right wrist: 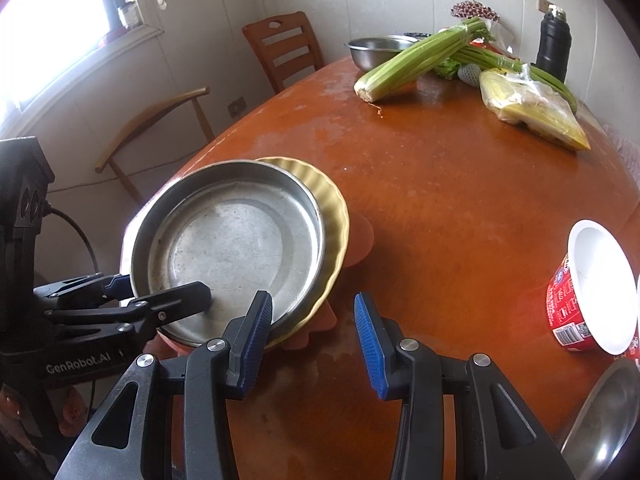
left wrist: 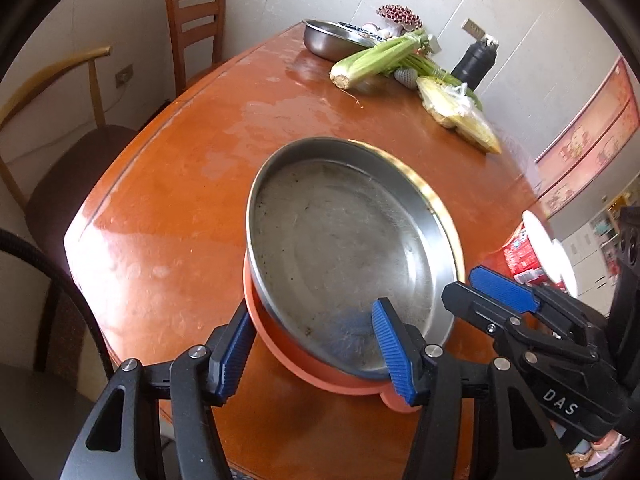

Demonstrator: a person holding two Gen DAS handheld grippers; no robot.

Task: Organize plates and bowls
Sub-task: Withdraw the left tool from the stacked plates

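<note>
A steel plate [left wrist: 344, 248] lies tilted on a stack with a yellow fluted dish [right wrist: 334, 216] and an orange plate [left wrist: 304, 364] beneath, on the orange-brown table [left wrist: 168, 208]. My left gripper [left wrist: 314, 352] is open, its fingers straddling the stack's near rim, the right finger over the steel plate. In the right wrist view the steel plate [right wrist: 236, 248] sits at left, and my right gripper [right wrist: 314, 340] is open and empty just right of the stack. The right gripper also shows in the left wrist view [left wrist: 476, 292].
A red instant-noodle cup [right wrist: 592, 292] stands at the right, with a steel bowl's rim [right wrist: 600, 420] near it. At the far end are a steel bowl [right wrist: 376, 50], celery [right wrist: 420, 60], bagged corn [right wrist: 532, 108] and a black flask [right wrist: 554, 40]. Chairs [left wrist: 196, 28] stand beside the table.
</note>
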